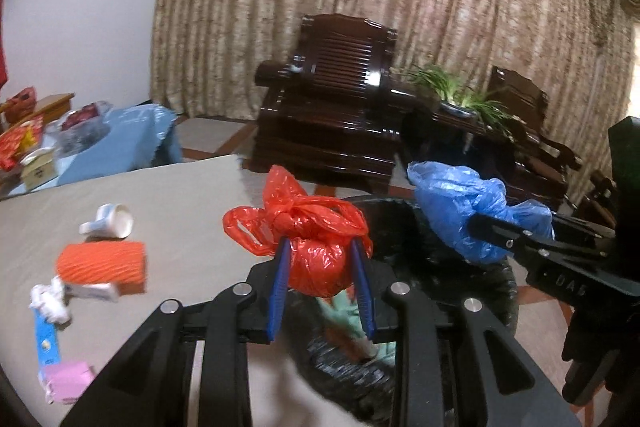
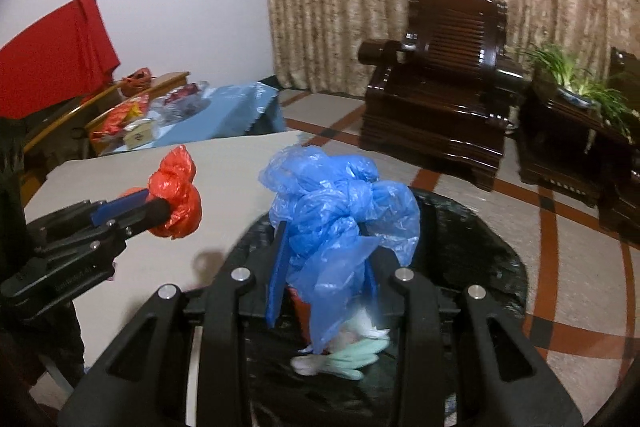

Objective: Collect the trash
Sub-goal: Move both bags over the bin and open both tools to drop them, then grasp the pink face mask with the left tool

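Left gripper point(image 1: 322, 259): jaws squeeze the red bag point(image 1: 316, 267).
Right gripper point(image 2: 326, 251): jaws squeeze the blue bag point(image 2: 340, 211), above the black bin point(image 2: 480, 247).

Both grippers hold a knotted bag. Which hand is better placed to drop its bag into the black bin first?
Right, probably. The right gripper holds the blue bag over the bin; the left gripper's red bag hangs near the bin's edge by the table.
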`<move>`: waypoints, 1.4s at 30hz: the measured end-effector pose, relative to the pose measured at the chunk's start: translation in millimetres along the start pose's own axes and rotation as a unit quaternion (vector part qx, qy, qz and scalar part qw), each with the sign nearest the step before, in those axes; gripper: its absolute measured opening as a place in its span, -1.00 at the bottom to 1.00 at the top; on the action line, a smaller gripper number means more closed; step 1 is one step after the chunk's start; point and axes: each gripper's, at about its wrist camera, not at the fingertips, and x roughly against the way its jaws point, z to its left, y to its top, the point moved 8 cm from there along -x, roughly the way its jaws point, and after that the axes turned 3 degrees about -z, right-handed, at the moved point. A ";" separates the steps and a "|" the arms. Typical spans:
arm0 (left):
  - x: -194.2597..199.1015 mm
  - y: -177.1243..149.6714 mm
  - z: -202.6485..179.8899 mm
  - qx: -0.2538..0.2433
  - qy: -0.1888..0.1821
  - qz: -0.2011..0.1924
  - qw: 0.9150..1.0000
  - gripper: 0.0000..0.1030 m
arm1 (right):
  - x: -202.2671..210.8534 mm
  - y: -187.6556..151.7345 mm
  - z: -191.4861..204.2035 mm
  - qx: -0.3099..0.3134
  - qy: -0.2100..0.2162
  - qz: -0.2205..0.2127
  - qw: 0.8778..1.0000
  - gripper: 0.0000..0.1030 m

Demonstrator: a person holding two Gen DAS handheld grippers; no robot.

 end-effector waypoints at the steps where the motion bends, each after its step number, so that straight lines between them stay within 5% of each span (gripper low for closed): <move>1: -5.1 1.0 -5.2 -0.002 -0.006 0.002 1.000 -0.42 | -1.0 -2.2 -7.0 -0.003 -0.005 0.002 1.000 -0.38; 4: -16.6 2.7 -16.8 -0.005 -0.025 0.007 1.000 -0.32 | -3.8 -6.8 -20.4 -0.007 -0.020 0.007 1.000 -0.21; 5: -20.6 3.0 -20.1 -0.004 -0.034 0.012 0.999 -0.25 | -3.9 -8.8 -26.6 -0.010 -0.030 0.007 0.999 0.05; 7: -24.4 1.1 -22.4 0.001 -0.039 0.016 0.999 0.13 | -3.1 -11.5 -36.7 -0.016 -0.041 0.005 0.999 0.21; 12: -18.8 -4.2 -15.8 0.006 -0.033 0.017 0.999 0.52 | 6.1 -15.0 -54.4 -0.028 -0.069 -0.006 0.997 0.84; 18: 8.7 -8.1 17.5 0.016 0.018 0.002 1.000 0.88 | 12.8 -10.8 -43.6 -0.041 -0.061 -0.016 0.997 0.90; 28: 64.5 -29.0 95.4 0.046 0.119 -0.006 0.992 0.88 | -4.3 1.4 57.4 0.011 0.034 -0.019 0.999 0.90; 42: 135.7 -92.6 211.4 0.102 0.245 0.005 0.964 0.88 | -37.4 -9.8 183.0 0.075 0.124 -0.004 0.989 0.90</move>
